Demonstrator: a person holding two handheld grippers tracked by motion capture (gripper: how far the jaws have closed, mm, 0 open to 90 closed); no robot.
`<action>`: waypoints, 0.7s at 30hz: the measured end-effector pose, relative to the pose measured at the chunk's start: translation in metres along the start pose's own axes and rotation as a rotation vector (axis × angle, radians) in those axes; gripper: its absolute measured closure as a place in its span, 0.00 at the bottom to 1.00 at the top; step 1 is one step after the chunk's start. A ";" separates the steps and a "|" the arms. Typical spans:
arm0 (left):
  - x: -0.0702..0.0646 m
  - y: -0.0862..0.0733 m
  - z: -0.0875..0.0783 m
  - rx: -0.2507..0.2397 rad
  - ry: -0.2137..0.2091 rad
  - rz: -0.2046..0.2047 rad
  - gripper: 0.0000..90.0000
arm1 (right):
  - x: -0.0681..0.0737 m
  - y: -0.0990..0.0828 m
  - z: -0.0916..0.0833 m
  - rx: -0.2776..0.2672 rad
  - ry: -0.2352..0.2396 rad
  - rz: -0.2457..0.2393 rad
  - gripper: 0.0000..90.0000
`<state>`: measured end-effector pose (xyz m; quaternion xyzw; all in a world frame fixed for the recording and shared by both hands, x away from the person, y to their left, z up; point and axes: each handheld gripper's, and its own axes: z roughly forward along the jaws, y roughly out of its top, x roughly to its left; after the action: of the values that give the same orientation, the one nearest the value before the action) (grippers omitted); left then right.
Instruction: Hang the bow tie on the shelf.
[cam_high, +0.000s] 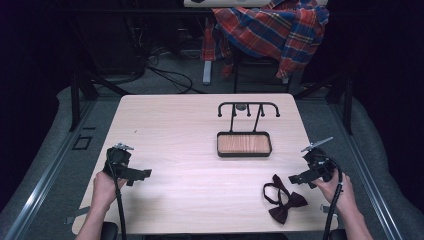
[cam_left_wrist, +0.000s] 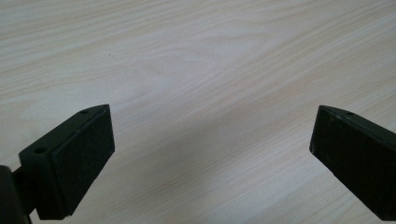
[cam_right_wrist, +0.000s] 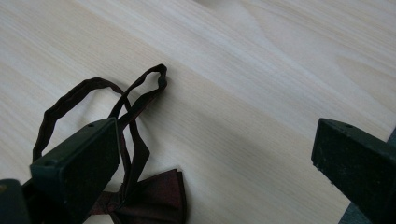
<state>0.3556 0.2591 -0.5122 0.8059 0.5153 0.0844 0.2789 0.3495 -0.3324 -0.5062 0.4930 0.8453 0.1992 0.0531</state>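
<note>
A dark red bow tie (cam_high: 284, 201) with a looped strap lies flat on the wooden table (cam_high: 190, 125) near the front right. My right gripper (cam_high: 296, 179) hovers just right of it, open and pointing left; in the right gripper view the bow tie (cam_right_wrist: 154, 198) and its strap loop sit beside the left jaw, with bare wood between the jaws of the right gripper (cam_right_wrist: 212, 154). My left gripper (cam_high: 142, 175) is at the front left, open above bare table. In its own view the left gripper (cam_left_wrist: 212, 144) has nothing between the jaws.
A black wire stand with a wooden tray base (cam_high: 244, 144) and a hooked top bar (cam_high: 248, 106) stands at the table's middle right. A plaid shirt (cam_high: 272, 27) drapes over a chair behind the table. Cables lie on the floor beyond.
</note>
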 end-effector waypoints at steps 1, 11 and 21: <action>0.000 0.000 0.000 0.000 0.000 0.000 0.00 | 0.000 0.000 0.000 0.000 0.000 0.000 0.01; -0.002 0.004 0.001 -0.013 -0.013 0.010 0.00 | 0.006 0.001 -0.004 -0.002 -0.015 -0.024 0.00; -0.005 0.006 0.006 0.011 -0.013 0.016 0.00 | 0.010 -0.001 0.000 0.000 -0.004 -0.054 0.04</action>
<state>0.3605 0.2501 -0.5135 0.8121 0.5075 0.0785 0.2770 0.3439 -0.3244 -0.5060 0.4705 0.8581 0.1966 0.0600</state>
